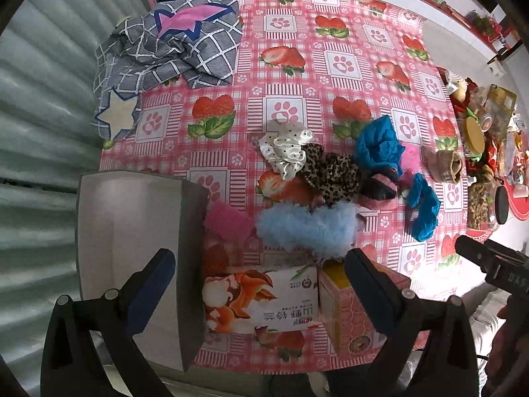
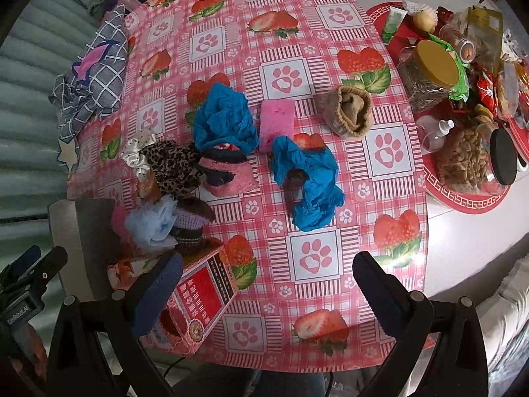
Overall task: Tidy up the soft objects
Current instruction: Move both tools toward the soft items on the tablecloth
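Soft items lie in a loose cluster mid-table on the strawberry-and-paw tablecloth (image 2: 284, 79). Light blue fluffy scrunchie (image 1: 307, 228) sits at the near edge of the cluster, touching the leopard-print scrunchie (image 1: 330, 173) behind it. White polka-dot scrunchie (image 1: 286, 149) touches the leopard one on its far-left side. Pink-and-black knitted sock (image 2: 224, 172) lies just beside the leopard scrunchie, partly under a crumpled blue cloth (image 2: 224, 122). Second blue cloth (image 2: 307, 182) lies apart to the right. Pink sponge (image 2: 277, 122) sits between the two blue cloths. Rolled beige sock (image 2: 350, 112) lies further right, by itself.

Near the table's front edge: printed cardboard box (image 1: 261, 301) and a pink box (image 2: 201, 297) touching it; grey open box (image 1: 132, 238) to the left. A pink fuzzy item (image 1: 228, 218) sits between the grey box and the blue scrunchie.

Grey checked fabric with stars (image 1: 172, 43) is bunched at the far-left corner. Jars and snack packets crowd a red mat (image 2: 469, 201) on the right.

Left gripper (image 1: 261, 278): jaws spread, nothing held, above the boxes. Right gripper (image 2: 267, 281): jaws spread, nothing held, above the tablecloth
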A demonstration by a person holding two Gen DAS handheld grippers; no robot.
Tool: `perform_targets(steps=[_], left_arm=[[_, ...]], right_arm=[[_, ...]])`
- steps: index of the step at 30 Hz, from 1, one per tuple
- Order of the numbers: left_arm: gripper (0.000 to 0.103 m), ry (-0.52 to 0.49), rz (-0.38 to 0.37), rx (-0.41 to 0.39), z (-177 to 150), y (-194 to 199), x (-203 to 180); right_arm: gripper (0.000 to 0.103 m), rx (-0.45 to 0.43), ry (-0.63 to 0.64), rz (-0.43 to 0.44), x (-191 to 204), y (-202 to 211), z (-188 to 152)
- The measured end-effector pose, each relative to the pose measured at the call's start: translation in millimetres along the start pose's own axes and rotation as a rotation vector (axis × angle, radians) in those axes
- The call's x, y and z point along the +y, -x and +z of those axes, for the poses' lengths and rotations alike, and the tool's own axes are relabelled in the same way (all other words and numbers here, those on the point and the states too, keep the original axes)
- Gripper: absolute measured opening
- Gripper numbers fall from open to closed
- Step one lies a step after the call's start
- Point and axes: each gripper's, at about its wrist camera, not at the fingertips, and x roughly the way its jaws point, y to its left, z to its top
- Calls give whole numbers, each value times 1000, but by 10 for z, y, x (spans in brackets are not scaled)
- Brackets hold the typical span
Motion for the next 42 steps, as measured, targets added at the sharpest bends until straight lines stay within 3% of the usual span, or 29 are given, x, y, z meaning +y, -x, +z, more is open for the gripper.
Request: perform_targets(steps=[16,32,34,42], left_arm=[[102,10,28,19,158,-81,-91],[102,8,-17,53,201,-173,-196],[102,9,24,36,253,-198,-177],[102,15,38,56,458,-448,-181]], right_arm=[[103,39,-13,-4,-121,-90,154],[103,69,-37,15,-290,-165,190],[103,75,-42,13,-321,-190,188],[103,89,-49,-13,-431,-304,198]])
